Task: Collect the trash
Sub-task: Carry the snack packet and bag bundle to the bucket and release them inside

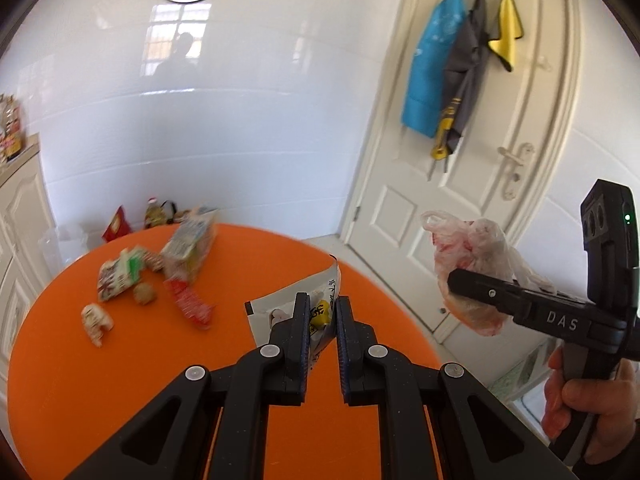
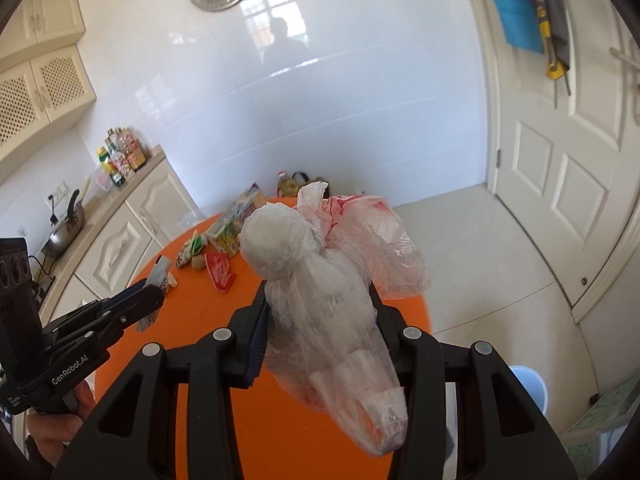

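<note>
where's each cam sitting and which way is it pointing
Left wrist: on the left gripper, looking down over the orange table toward the door; its jaws pinch a white wrapper, right hand alongside.
Right wrist: on the right gripper, facing table and counter; jaws clamp a plastic bag.
Shared: table, litter, bag.

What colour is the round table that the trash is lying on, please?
The table is bright orange, shown best in the left wrist view.

Right gripper jaws clamp plastic bag above orange table.
</note>
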Available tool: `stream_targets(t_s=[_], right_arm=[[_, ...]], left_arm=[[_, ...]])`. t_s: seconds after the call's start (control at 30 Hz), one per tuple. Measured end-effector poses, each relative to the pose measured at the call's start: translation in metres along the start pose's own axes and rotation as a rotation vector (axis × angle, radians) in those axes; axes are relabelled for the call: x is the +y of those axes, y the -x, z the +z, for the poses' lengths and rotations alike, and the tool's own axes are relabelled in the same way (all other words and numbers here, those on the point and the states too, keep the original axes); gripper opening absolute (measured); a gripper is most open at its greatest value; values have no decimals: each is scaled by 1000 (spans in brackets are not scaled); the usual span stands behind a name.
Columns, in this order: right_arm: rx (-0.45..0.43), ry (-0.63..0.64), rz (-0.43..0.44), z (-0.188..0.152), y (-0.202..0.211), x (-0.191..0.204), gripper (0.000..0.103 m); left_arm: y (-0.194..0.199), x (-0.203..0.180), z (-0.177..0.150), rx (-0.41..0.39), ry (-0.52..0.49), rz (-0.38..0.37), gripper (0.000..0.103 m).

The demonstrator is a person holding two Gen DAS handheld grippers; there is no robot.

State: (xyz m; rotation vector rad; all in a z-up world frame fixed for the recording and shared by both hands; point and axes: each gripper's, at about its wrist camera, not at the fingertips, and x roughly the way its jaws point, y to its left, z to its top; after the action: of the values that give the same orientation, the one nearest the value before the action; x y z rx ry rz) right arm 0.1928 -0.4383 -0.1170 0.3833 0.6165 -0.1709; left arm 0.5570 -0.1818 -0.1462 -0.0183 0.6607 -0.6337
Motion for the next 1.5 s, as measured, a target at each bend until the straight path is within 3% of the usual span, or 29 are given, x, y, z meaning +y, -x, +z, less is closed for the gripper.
stream_targets(t_s=[0.13, 0.33, 0.6, 0.83, 1.2, 1.3, 1.37, 1.4, 1.43, 1.5], right_arm=[[-54, -29, -48, 0, 38, -27, 43], [-100, -126, -164, -12, 87, -97, 43], [-76, -284, -339, -51, 121, -203, 43], [50, -419, -407, -97, 92, -288, 43], [241, -586, -363, -156, 9, -369, 43], [278, -603, -360, -161, -8, -379, 45], [293, -616, -361, -166, -17, -387, 50], [298, -626, -360, -168, -20, -390, 52], [302, -631, -358, -168, -24, -392, 58], [313, -636, -361, -170, -28, -393, 74]], left_arm=[[-5, -46, 15, -13, -51, -69, 8], [-31, -125, 29, 5, -132, -186, 8], [-97, -227, 22, 133, -200, -351, 8], [-186, -288, -9, 345, -212, -432, 8], [-344, -326, -47, 693, -171, -395, 11], [-385, -325, -46, 760, -165, -387, 19], [-405, -329, -46, 789, -180, -355, 34], [-414, -328, -42, 790, -179, -343, 47], [-415, -329, -41, 785, -175, -323, 61], [-414, -330, -37, 769, -161, -285, 70]])
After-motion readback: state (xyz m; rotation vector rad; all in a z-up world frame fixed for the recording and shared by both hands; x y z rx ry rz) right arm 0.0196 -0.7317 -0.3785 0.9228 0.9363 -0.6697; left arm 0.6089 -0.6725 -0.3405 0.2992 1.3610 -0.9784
